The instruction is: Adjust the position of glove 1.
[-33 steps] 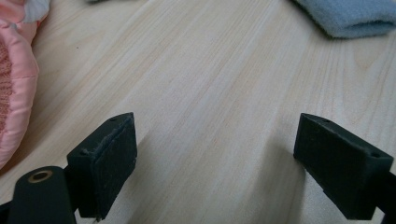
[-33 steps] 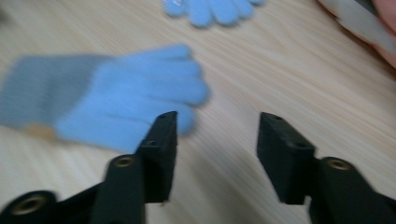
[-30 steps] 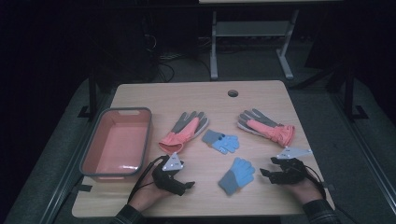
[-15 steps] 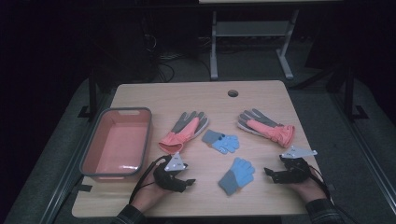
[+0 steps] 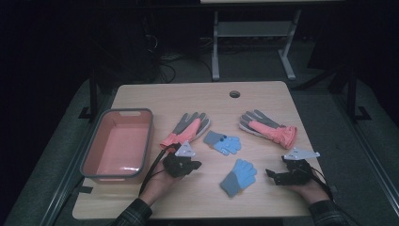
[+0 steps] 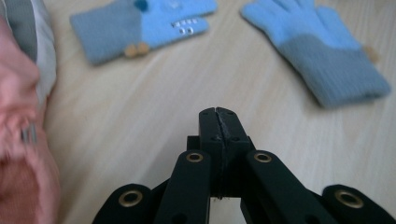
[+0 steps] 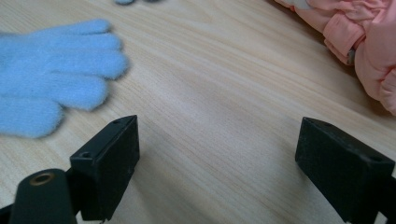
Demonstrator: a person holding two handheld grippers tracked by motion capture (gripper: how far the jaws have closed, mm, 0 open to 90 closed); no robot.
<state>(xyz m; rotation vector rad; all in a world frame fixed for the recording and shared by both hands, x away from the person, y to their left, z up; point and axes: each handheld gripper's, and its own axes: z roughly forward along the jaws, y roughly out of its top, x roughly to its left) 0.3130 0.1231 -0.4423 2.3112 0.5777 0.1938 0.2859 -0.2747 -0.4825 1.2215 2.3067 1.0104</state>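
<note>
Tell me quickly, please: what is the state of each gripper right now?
Left gripper: jaws have just closed fully, nothing between them, above bare table.
Right gripper: jaws have just been opening, now wide open, nothing between them.

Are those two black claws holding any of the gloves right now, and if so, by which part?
No. The left claw is shut on nothing above the bare wooden table; the right claw stands open, the fluffy light-blue knitted glove untouched beside it.
</note>
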